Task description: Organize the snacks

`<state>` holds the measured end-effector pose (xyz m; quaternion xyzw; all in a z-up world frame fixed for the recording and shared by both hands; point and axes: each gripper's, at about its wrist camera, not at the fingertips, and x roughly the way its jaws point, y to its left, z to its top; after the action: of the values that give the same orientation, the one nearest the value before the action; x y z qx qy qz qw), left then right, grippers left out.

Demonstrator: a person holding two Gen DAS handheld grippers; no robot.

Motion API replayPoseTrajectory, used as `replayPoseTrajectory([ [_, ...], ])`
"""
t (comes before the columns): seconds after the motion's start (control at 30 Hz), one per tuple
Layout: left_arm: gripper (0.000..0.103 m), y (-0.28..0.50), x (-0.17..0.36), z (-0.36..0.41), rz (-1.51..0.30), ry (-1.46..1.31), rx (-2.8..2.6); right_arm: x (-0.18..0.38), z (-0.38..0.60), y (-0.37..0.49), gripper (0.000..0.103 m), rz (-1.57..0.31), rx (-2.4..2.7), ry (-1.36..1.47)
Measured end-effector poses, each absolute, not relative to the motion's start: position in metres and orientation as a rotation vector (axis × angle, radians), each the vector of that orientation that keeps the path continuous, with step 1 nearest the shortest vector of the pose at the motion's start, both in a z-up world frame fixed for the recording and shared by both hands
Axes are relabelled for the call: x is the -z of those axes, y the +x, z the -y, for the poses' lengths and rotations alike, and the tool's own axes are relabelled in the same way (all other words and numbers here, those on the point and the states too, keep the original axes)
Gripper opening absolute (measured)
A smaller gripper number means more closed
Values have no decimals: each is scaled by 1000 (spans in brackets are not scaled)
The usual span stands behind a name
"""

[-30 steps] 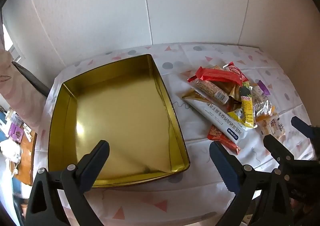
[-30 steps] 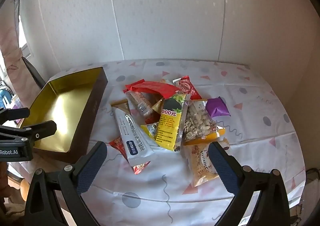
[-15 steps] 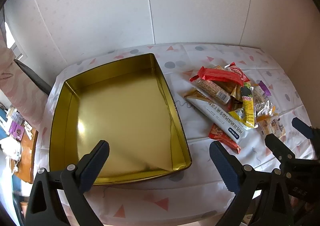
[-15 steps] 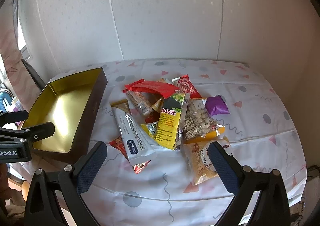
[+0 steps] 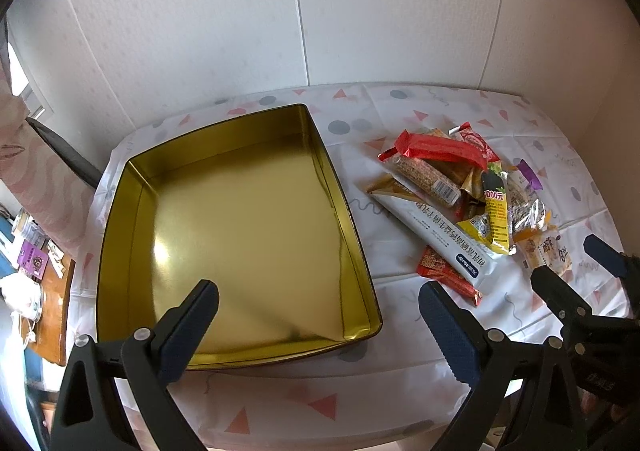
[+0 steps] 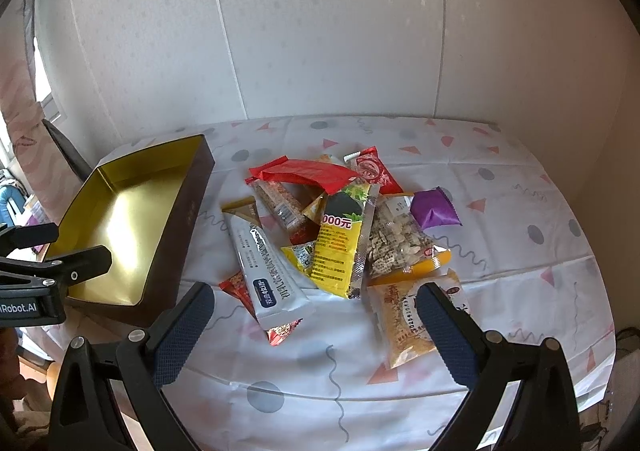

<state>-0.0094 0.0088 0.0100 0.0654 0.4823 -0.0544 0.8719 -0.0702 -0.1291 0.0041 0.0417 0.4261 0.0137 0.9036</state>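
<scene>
An empty gold tin box (image 5: 240, 227) (image 6: 132, 219) lies on the table's left half. A pile of wrapped snacks (image 5: 460, 191) (image 6: 336, 227) lies to its right: a long white packet (image 6: 268, 263), a yellow packet (image 6: 340, 247), a red wrapper (image 6: 312, 175), a purple pouch (image 6: 434, 209) and an orange-edged bag (image 6: 412, 315). My left gripper (image 5: 318, 315) hovers open over the box's near edge, holding nothing. My right gripper (image 6: 314, 319) hangs open above the near side of the pile, also holding nothing. Each gripper shows at the edge of the other's view.
The table wears a white cloth (image 6: 500, 211) with triangles and dots. White walls (image 5: 320, 11) close the back and right. A dark chair back (image 5: 64, 155) and cluttered floor items (image 5: 32, 251) lie off the table's left edge.
Both grippers have drifted slightly nearer to the table; the box and the pile sit a little lower and larger in view. Nothing on the table has moved.
</scene>
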Motion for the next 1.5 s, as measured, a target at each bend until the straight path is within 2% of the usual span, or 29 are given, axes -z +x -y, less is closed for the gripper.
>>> replayPoseTrajectory([
  [1.5,101,2,-4,19,-1012,175,121,-6,152,-65,103,-862,-10,120],
])
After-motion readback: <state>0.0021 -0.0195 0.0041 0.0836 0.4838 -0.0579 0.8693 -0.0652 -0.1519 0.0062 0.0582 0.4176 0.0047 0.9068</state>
